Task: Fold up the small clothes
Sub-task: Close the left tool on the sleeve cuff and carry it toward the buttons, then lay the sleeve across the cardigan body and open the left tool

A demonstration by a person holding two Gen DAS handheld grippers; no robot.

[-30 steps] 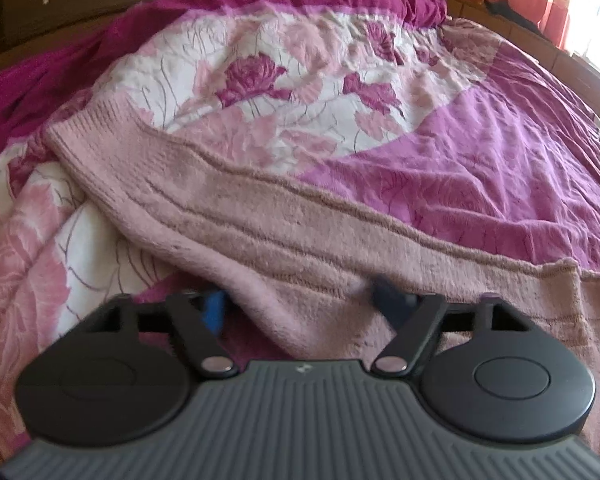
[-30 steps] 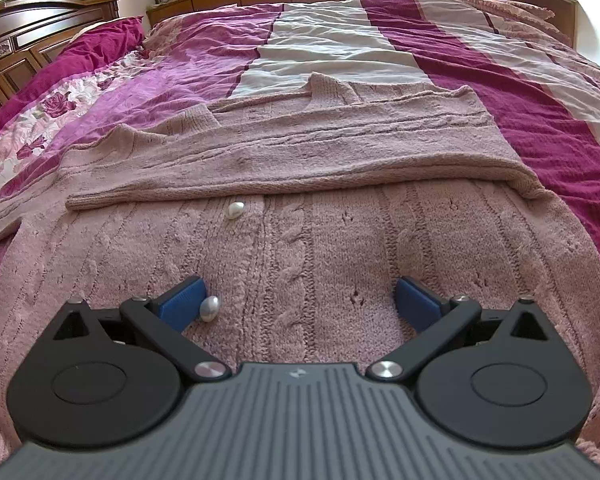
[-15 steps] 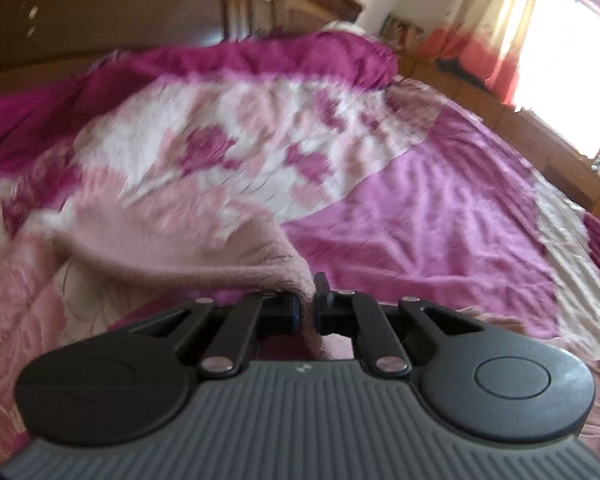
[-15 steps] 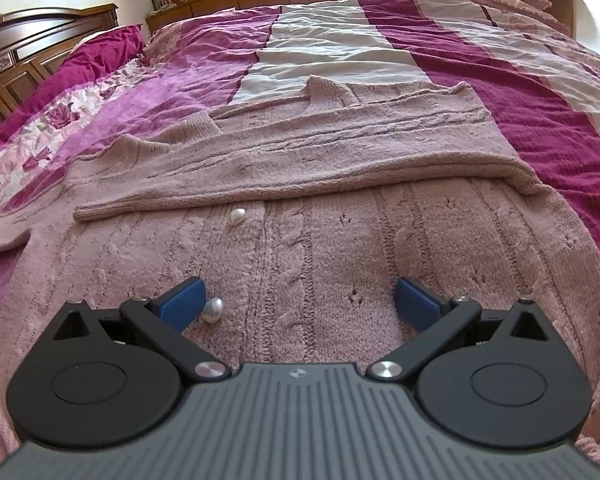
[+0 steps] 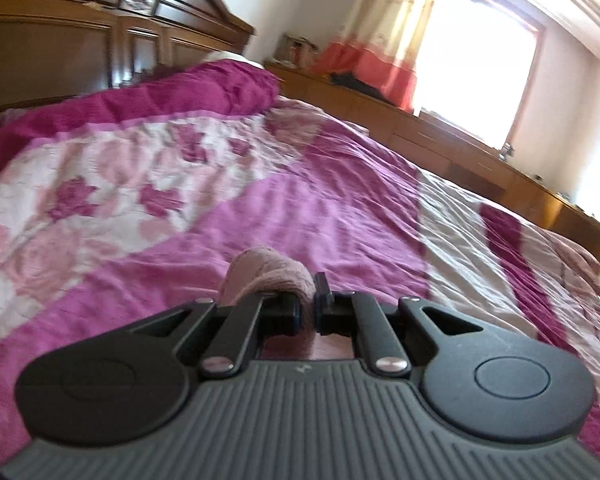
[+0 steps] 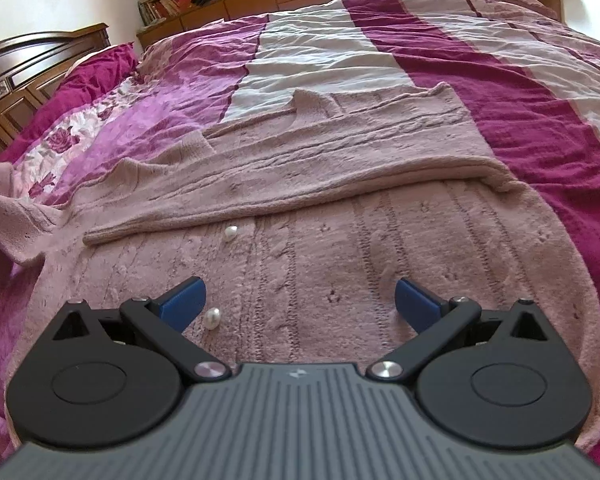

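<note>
Your left gripper (image 5: 307, 307) is pinched tight on a fold of the sweater (image 6: 340, 248). The fuzzy pink knit bulges up in a soft round lump at 12 o'clock, just above the black fingers (image 5: 288, 310). In that view the rest of the sweater is hidden under the gripper.

Your right gripper (image 6: 298, 304) is wide open and holds nothing. Its blue pads (image 6: 182, 300) sit at 10 and 2 o'clock with the sweater spread between them. You cannot tell if the pads touch the knit.

The sweater is a thick, woolly pink knit with rope-like ridges and tiny holes. It lies mostly flat on the bed (image 6: 500, 80). A sleeve (image 6: 292, 184) is folded across it at 12 o'clock, like a long flat band. At 9 o'clock the other sleeve (image 6: 8, 216) is lifted off the bed and runs out of the picture at the left edge.

Two round, shiny white buttons sit on the front. One button (image 6: 213, 317) is just beside the left blue pad. The other (image 6: 231, 233) is farther up, near the folded sleeve's edge.

The bed cover is crinkly, with purple, white and dark pink stripes and a flower patch.
</note>
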